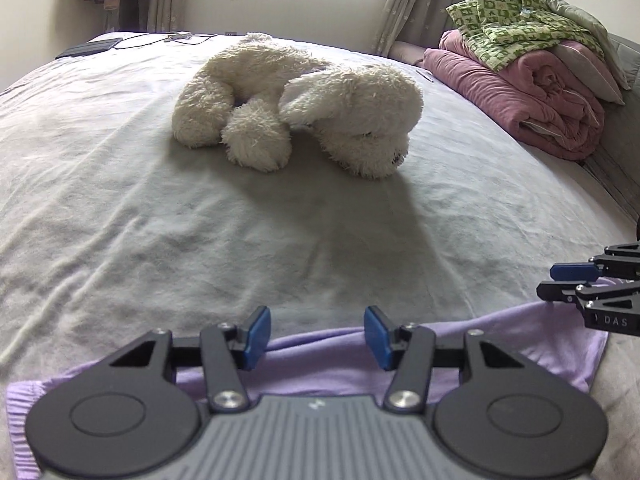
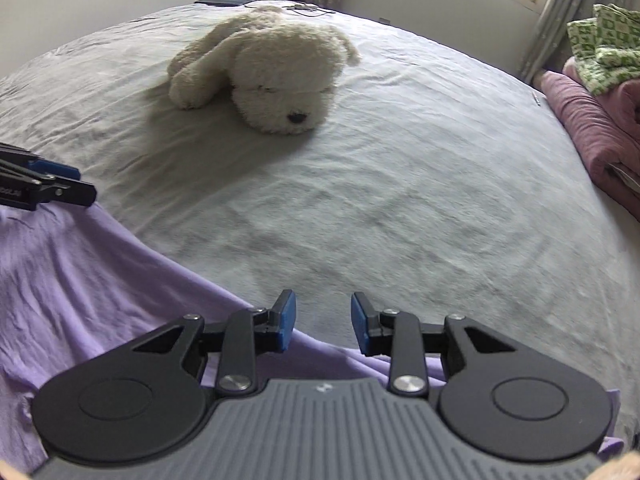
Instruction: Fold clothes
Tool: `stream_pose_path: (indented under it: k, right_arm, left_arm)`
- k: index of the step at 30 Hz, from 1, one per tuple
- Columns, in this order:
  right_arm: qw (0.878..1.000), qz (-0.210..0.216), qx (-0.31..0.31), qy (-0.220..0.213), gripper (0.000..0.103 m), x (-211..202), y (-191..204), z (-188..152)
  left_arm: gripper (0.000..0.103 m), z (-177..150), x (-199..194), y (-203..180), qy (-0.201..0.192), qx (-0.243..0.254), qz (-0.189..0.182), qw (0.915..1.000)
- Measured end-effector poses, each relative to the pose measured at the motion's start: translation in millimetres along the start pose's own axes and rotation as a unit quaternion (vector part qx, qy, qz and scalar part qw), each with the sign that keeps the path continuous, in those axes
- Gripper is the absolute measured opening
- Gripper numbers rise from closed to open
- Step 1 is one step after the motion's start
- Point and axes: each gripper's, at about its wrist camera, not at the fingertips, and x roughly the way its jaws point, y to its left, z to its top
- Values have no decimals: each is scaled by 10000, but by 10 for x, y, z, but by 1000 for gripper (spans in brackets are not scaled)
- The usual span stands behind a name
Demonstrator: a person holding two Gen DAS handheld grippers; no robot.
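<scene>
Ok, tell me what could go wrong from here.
1. Both grippers, left and right, are open over the purple garment, which lies wrinkled, so a pinch may catch only one layer.
2. The plush dog lies ahead on the bed sheet; spreading the garment forward could bump it.

White letters "DAS" stand on the right claw (image 1: 568, 284).

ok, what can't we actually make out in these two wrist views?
- Purple garment: type and near half unknown; left gripper body covers it in the left view, right gripper body in the right.
- Dark flat item at the far bed edge: too small to identify.
- Folded bedding: cut by the right view's edge.
</scene>
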Motion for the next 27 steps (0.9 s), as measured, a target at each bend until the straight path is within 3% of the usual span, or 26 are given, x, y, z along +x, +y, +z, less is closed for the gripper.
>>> stream_pose_path:
  k: [9,22,27]
  right_arm:
    - [9968,792,-96,16,34,-48,307,-18]
    - [9916,1260,-285,123,34,-147,542,-170]
    - [9915,1289,-119,150,34,-106,512,-150]
  left_arm:
    - [53,-11,3,-33,-46,160,-37,9999]
    - [53,-24,15,-74,-96,314,-79,9994]
    - [53,-84,99,-188,19,674,-70,9977]
